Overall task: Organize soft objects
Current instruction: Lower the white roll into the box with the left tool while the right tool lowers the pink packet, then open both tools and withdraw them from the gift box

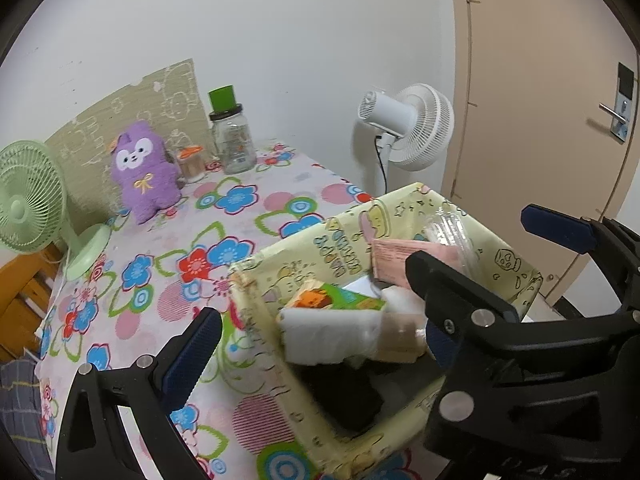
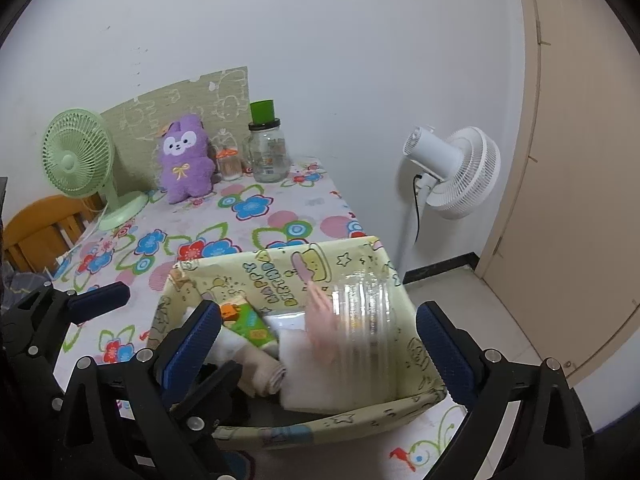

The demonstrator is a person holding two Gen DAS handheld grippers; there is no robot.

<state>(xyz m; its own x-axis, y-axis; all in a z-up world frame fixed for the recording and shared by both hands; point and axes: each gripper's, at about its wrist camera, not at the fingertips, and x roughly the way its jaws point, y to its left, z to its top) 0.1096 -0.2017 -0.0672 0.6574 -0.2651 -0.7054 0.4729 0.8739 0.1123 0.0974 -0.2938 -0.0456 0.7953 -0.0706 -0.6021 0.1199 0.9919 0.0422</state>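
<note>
A yellow cartoon-print fabric box [image 1: 316, 240] [image 2: 280, 276] stands at the near right of the flowered table. It holds white and beige folded cloths [image 2: 264, 372], a green packet [image 1: 340, 300] and a pink pack with clear plastic [image 2: 360, 312]. A purple plush toy [image 1: 146, 172] [image 2: 184, 160] sits at the table's back. My left gripper [image 2: 160, 312] is open, one finger inside the box. My right gripper [image 2: 320, 344] is open and empty, straddling the box; it also shows in the left wrist view [image 1: 492, 248].
A green desk fan [image 1: 28, 204] [image 2: 80, 160] stands at the left. A glass jar with a green cap [image 1: 232, 136] [image 2: 268, 148] and a small orange-lidded jar [image 2: 230, 164] stand at the back. A white floor fan [image 2: 452, 168] and a door [image 2: 580, 160] are to the right.
</note>
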